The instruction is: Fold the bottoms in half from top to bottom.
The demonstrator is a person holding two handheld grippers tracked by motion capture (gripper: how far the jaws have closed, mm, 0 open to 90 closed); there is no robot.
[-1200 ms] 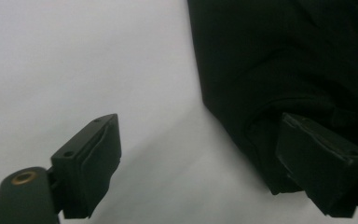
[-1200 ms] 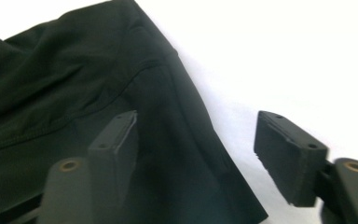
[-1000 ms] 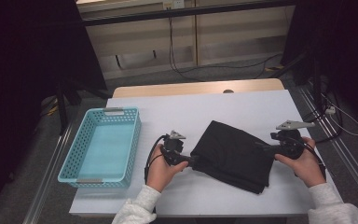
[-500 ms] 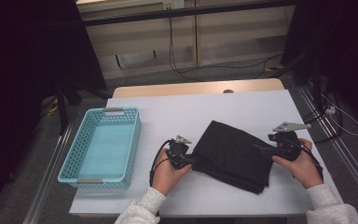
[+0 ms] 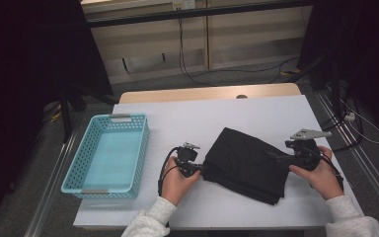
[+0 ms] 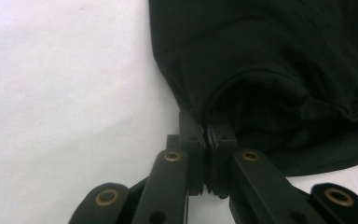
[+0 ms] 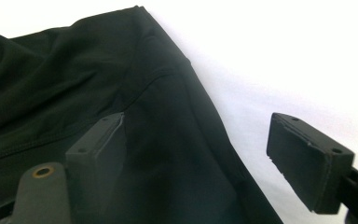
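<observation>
1. Since the earlier pictures my left gripper has gone a little forward to the left edge of the black cloth, and its jaws have just been closing. Now they are pressed together on a fold of this edge, as the left gripper view shows.
2. At the far left stands the blue basket, empty and well apart from the cloth. My left hand is between them.
3. The cloth lies folded on the white table, near the front edge. Its long axis runs slanted, from the far left to the near right.
4. My right gripper is at the right edge of the cloth. Its jaws stand wide and have just been opening a little more. In the right gripper view one pad is over the cloth and the other over the bare table; they hold nothing.
5. I judge the next move turns on this: the cloth's edge lies between my right jaws, so they only need to close.
</observation>
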